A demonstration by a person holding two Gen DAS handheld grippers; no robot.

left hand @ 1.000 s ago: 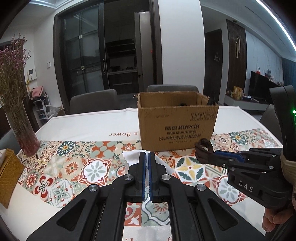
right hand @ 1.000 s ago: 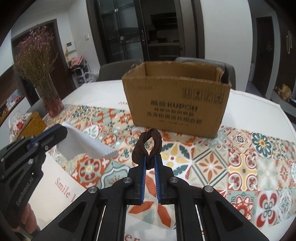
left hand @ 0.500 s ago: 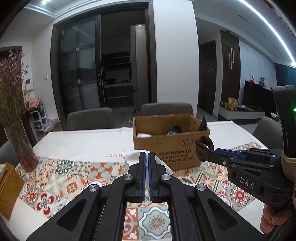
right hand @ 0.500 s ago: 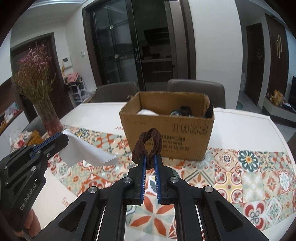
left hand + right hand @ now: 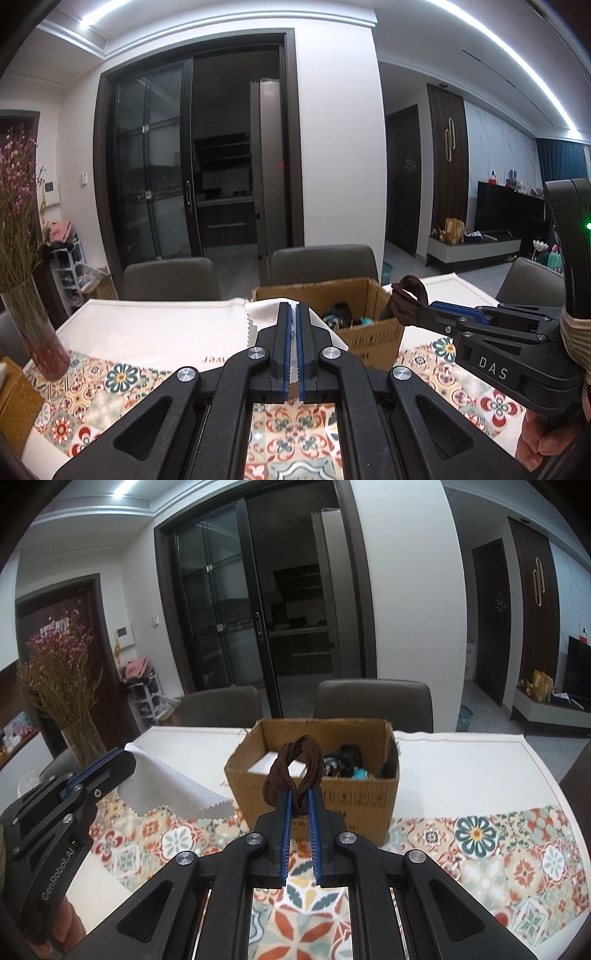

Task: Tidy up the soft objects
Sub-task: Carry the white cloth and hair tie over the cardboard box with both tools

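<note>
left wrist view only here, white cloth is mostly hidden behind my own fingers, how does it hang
Observer: The white zigzag-edged cloth hangs from the left gripper, drooping clear of the patterned tablecloth.
Operator: brown looped hair tie seated well on the right
Observer: The brown twisted hair tie is pinched at its lower end by the right gripper; the loop stands above the fingertips.
Operator: anything white in the box
Observer: Yes, a white flat item lies in the open cardboard box, at its left side.
</note>
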